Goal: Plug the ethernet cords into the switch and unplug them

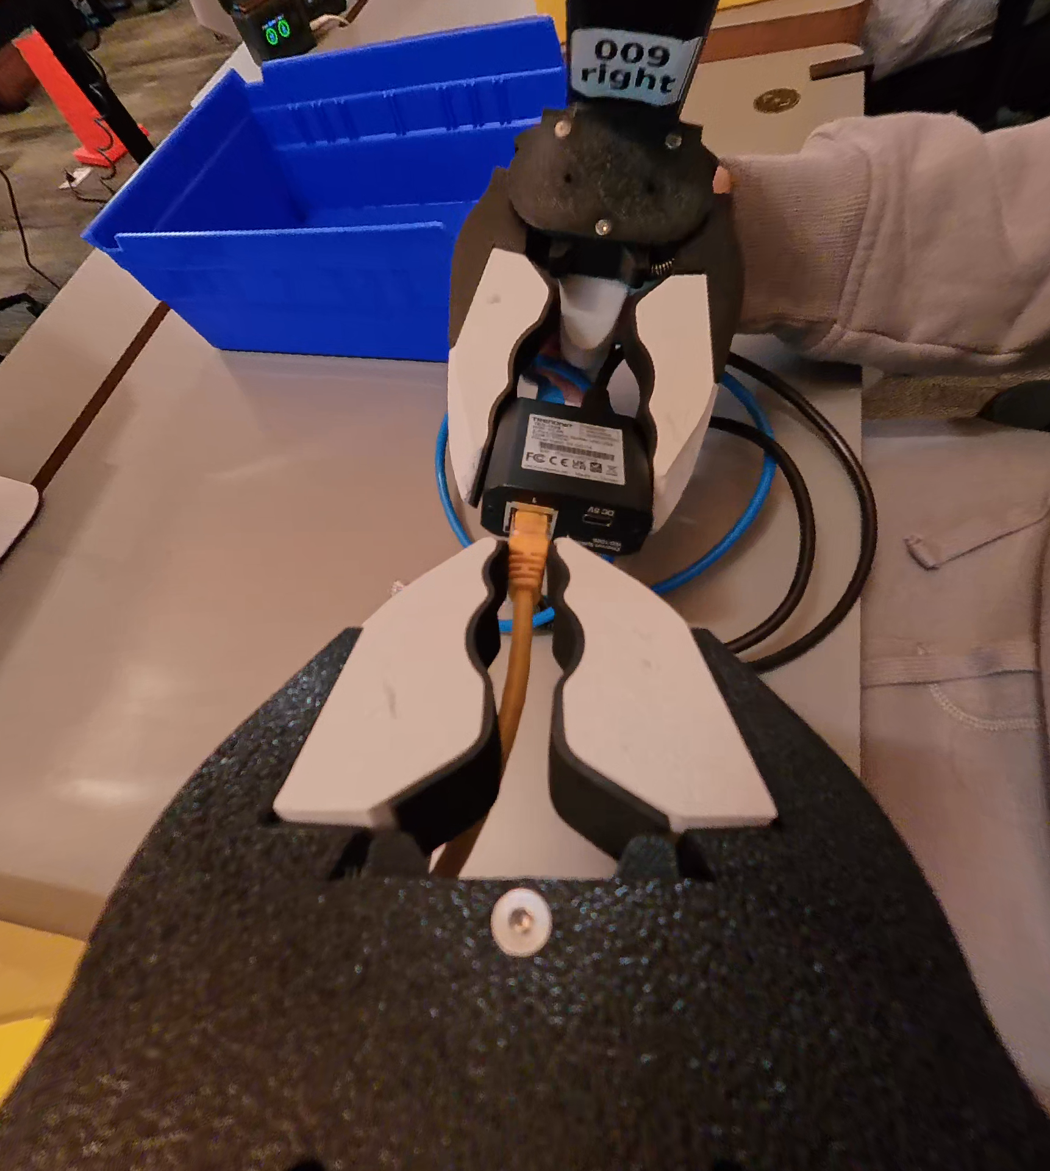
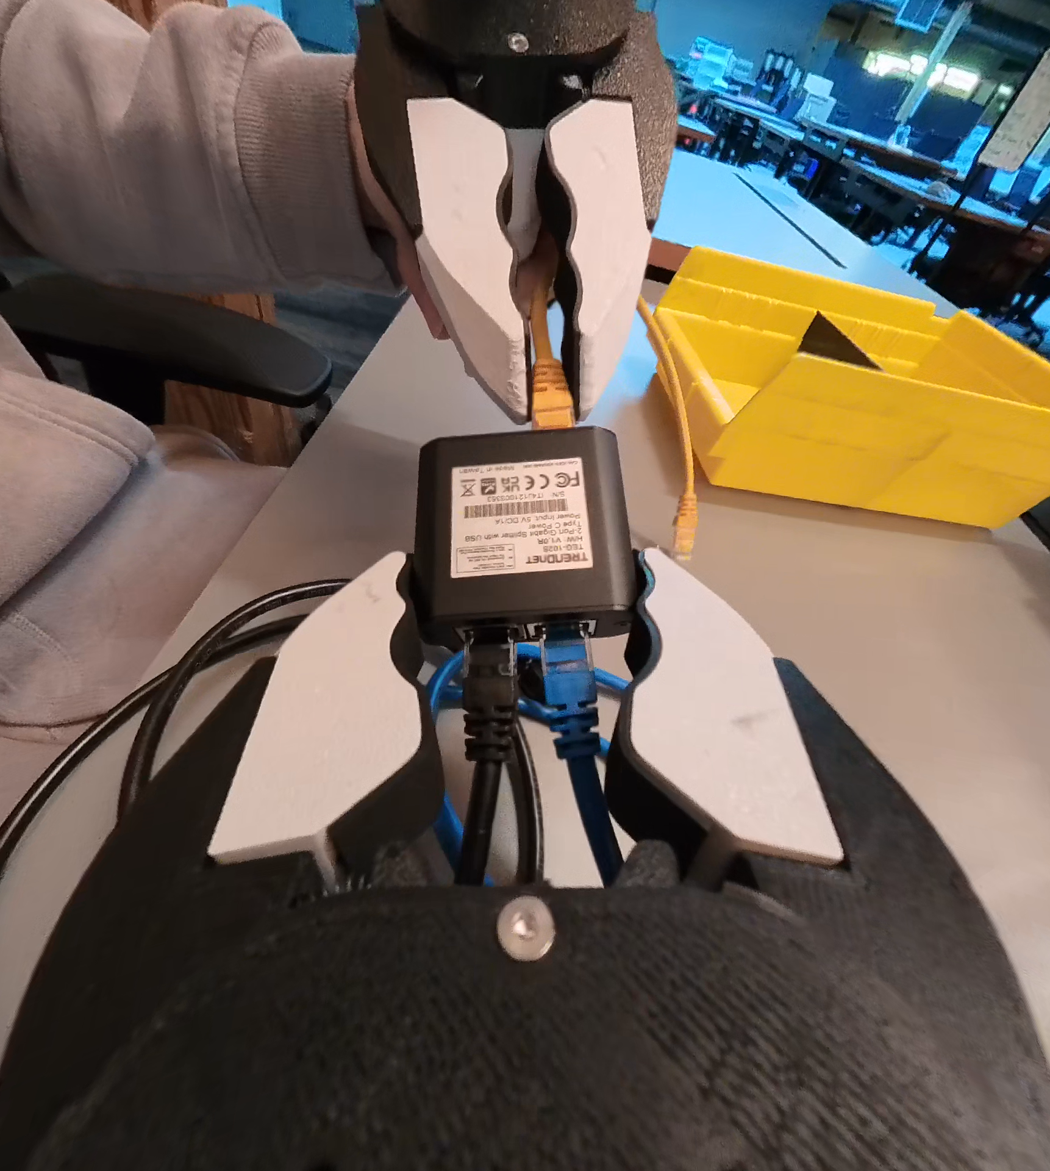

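A small black switch (image 1: 573, 450) (image 2: 522, 507) is clamped by its sides in my right gripper (image 2: 525, 570), label side up, over the table (image 1: 225, 507). A black cord (image 2: 487, 684) and a blue cord (image 2: 567, 684) are plugged into the side facing the right wrist camera. An orange cord's plug (image 1: 530, 526) (image 2: 551, 386) sits in a port on the opposite side. My left gripper (image 1: 527, 557) is closed around the plug's boot just behind the switch. The right gripper also shows in the left wrist view (image 1: 567, 497).
A blue bin (image 1: 320, 253) stands behind the switch in the left wrist view. A yellow bin (image 2: 890, 431) stands on the other side, with the orange cord's free end (image 2: 684, 519) beside it. Black (image 1: 826, 507) and blue (image 1: 757, 494) cord loops lie under the switch. A person's grey sleeve (image 1: 921, 241) is close. Spacing between my two grippers at the tips: around 4 cm.
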Available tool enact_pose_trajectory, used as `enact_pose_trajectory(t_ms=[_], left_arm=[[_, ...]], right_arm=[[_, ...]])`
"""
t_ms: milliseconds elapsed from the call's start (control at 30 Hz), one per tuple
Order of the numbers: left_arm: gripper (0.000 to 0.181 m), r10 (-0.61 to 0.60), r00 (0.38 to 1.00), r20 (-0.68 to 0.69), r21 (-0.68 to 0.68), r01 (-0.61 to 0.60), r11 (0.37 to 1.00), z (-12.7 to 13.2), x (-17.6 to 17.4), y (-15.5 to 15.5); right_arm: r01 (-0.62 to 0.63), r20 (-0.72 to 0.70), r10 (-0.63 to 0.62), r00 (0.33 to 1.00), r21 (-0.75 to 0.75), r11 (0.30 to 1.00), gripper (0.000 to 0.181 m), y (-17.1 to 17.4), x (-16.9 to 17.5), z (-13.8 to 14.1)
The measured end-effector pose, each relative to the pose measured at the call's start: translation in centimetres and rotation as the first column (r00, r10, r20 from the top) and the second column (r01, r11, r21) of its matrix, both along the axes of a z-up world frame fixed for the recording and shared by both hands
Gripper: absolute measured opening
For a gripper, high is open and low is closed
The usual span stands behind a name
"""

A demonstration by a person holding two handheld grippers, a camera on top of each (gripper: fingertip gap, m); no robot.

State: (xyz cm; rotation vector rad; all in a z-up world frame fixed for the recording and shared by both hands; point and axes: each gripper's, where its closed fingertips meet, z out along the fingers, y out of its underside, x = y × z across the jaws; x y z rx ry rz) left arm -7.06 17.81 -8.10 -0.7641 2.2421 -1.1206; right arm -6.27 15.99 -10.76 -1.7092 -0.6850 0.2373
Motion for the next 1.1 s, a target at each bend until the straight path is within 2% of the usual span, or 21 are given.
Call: enact_pose_trajectory(t_ms=[167, 267, 333, 400, 467, 567, 633, 667, 700, 733, 800, 900, 1000, 1100], left_arm=[[0.011, 0.000, 1.000, 0.005, -0.035, 0.000, 0.999, 0.0, 0.1, -0.1], [0.011, 0.004, 0.998, -0.065, 0.059, 0.000, 0.998, -2.2, -0.3, 0.3], [0.011, 0.023, 0.999, -0.028, 0.083, -0.021, 0.996, -2.1, -0.3, 0.5], [0.018, 0.036, 0.995, 0.093, -0.035, -0.033, 0.999, 0.9, -0.3, 0.0], [0.037, 0.111, 0.961, 0.252, -0.145, -0.076, 0.986, 5.6, -0.8, 0.9], [0.043, 0.277, 0.834, 0.477, -0.351, -0.108, 0.930, 13.1, -3.6, 4.7], [0.037, 0.368, 0.754, 0.544, -0.490, -0.070, 0.869, 16.2, -6.4, 7.5], [0.027, 0.387, 0.730, 0.563, -0.510, -0.061, 0.858, 16.4, -7.5, 8.8], [0.018, 0.390, 0.722, 0.572, -0.494, -0.077, 0.866, 15.7, -8.2, 9.8], [0.017, 0.404, 0.730, 0.552, -0.468, -0.131, 0.874, 14.1, -8.1, 10.9], [0.023, 0.398, 0.802, 0.446, -0.426, -0.201, 0.882, 9.8, -7.5, 11.9], [0.026, 0.333, 0.897, 0.290, -0.448, -0.180, 0.876, 4.6, -6.5, 10.9], [0.028, 0.293, 0.934, 0.205, -0.480, -0.165, 0.862, 1.7, -5.3, 9.9], [0.028, 0.274, 0.946, 0.174, -0.515, -0.150, 0.844, 0.2, -4.3, 9.3]], right_arm=[[-0.006, -0.022, 0.006, 1.000, 0.015, 1.000, 0.063, 0.2, -0.1, -0.4], [-0.005, 0.084, 0.010, 0.996, -0.063, 0.998, 0.064, 0.3, -0.2, -2.0], [0.018, 0.104, -0.014, 0.995, -0.045, 0.999, 0.064, 0.8, -0.2, -1.6], [0.038, 0.063, -0.040, 0.997, 0.027, 0.999, 0.064, 1.3, -0.2, 0.1], [0.067, 0.087, -0.072, 0.994, 0.060, 0.996, 0.064, 1.1, 0.4, 0.8], [0.097, 0.060, -0.106, 0.993, 0.146, 0.985, 0.064, 0.4, 1.1, 3.2], [0.135, -0.004, -0.138, 0.990, 0.235, 0.963, 0.064, -0.2, 1.7, 6.2], [0.155, -0.032, -0.152, 0.988, 0.286, 0.946, 0.064, -0.6, 2.0, 7.9], [0.175, -0.054, -0.167, 0.984, 0.337, 0.925, 0.064, -1.0, 2.2, 9.6], [0.194, -0.075, -0.179, 0.981, 0.379, 0.905, 0.064, -1.4, 2.4, 11.3], [0.222, -0.098, -0.199, 0.975, 0.448, 0.866, 0.064, -2.1, 2.9, 14.8], [0.233, -0.097, -0.213, 0.972, 0.483, 0.844, 0.064, -2.5, 3.8, 19.6], [0.234, -0.061, -0.237, 0.970, 0.514, 0.825, 0.064, -2.7, 5.6, 24.7], [0.280, 0.038, -0.357, 0.933, 0.546, 0.790, 0.064, -3.1, 9.5, 29.3]])
